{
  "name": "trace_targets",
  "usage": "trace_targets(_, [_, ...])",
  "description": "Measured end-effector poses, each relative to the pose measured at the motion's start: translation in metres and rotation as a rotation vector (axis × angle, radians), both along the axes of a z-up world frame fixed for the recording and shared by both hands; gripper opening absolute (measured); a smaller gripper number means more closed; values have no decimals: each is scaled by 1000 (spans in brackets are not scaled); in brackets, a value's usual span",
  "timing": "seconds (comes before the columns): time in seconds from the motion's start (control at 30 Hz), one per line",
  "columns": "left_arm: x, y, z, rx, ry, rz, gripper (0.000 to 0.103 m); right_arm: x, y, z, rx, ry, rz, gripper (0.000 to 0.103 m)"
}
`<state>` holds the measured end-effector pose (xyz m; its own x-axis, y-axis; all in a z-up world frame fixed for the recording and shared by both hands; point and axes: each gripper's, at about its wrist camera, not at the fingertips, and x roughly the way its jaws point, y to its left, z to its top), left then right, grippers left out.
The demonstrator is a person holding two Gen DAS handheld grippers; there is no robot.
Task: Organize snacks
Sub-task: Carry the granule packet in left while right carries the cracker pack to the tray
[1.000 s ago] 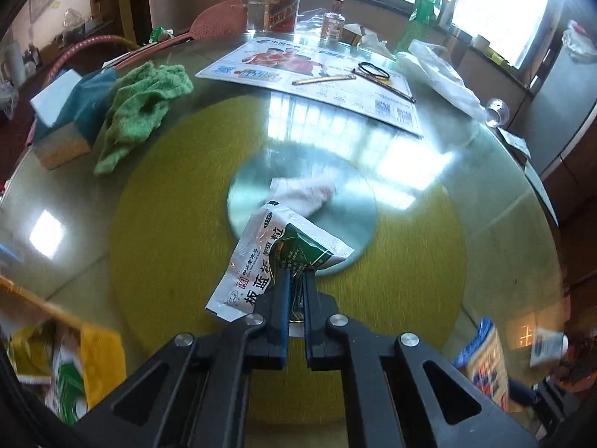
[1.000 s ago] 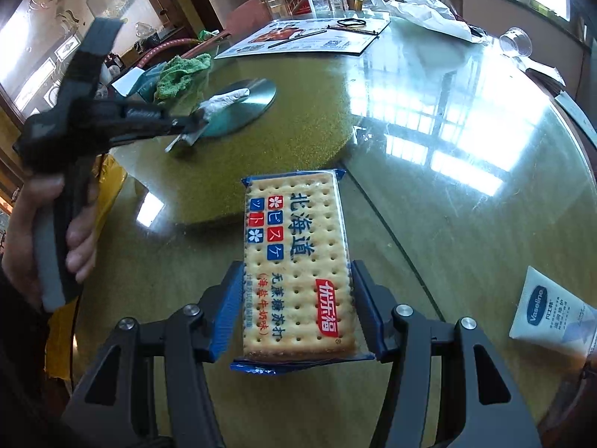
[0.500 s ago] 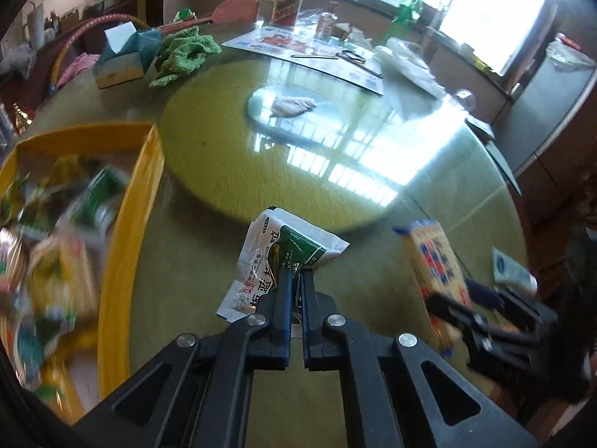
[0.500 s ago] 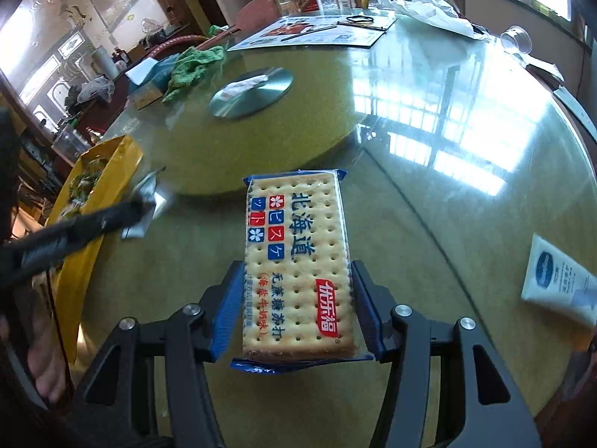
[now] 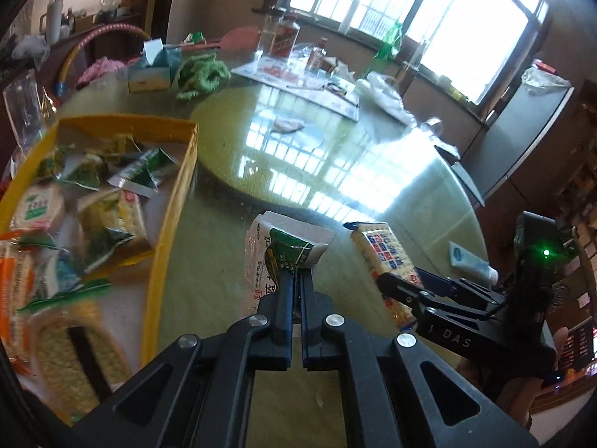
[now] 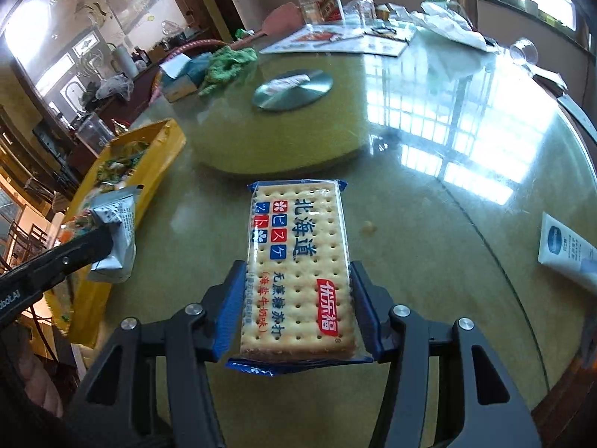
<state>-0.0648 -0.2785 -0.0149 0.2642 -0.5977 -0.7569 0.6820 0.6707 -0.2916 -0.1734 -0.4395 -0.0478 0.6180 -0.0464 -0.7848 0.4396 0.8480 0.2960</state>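
Snacks [image 5: 112, 220] blurrily, perhaps 10, fill yellow tray [image 5: 164, 246], left view only.

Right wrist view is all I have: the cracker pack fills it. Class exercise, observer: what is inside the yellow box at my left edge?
Observer: The left wrist view looks into the yellow box: it holds several cracker packs and green-and-white sachets, loosely piled.
Operator: What does the front of the sachet in the left gripper look like? I see only its grey side.
Observer: The sachet is white with a green picture and blue characters; the left gripper is shut on its lower edge.
Operator: How does my right gripper look from there?
Observer: The right gripper holds the cracker pack above the glass table, and a green light glows on its body.
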Motion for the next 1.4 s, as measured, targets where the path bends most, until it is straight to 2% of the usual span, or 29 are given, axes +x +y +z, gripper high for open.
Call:
trace_targets(0.27, [-6, 30, 29, -57, -9, 13, 0, -5, 36, 41, -43, -79, 38, 56])
trace_targets(0.43, [-6, 65, 51, -90, -34, 48, 0, -7, 64, 72, -45, -159, 77, 56])
trace_targets(0.7, [10, 134, 67, -106, -63, 177, 0, 7, 111, 94, -52, -205, 174, 56])
trace_targets(1.0, [36, 184, 59, -94, -58, 299, 0, 43, 149, 94, -47, -193, 261, 56])
trace_targets(1.23, [48, 193, 44, -74, -33, 296, 0, 82, 171, 89, -42, -162, 315, 56])
trace_targets(1.4, [57, 188, 22, -42, 12, 278, 0, 116, 180, 84, -42, -132, 346, 56])
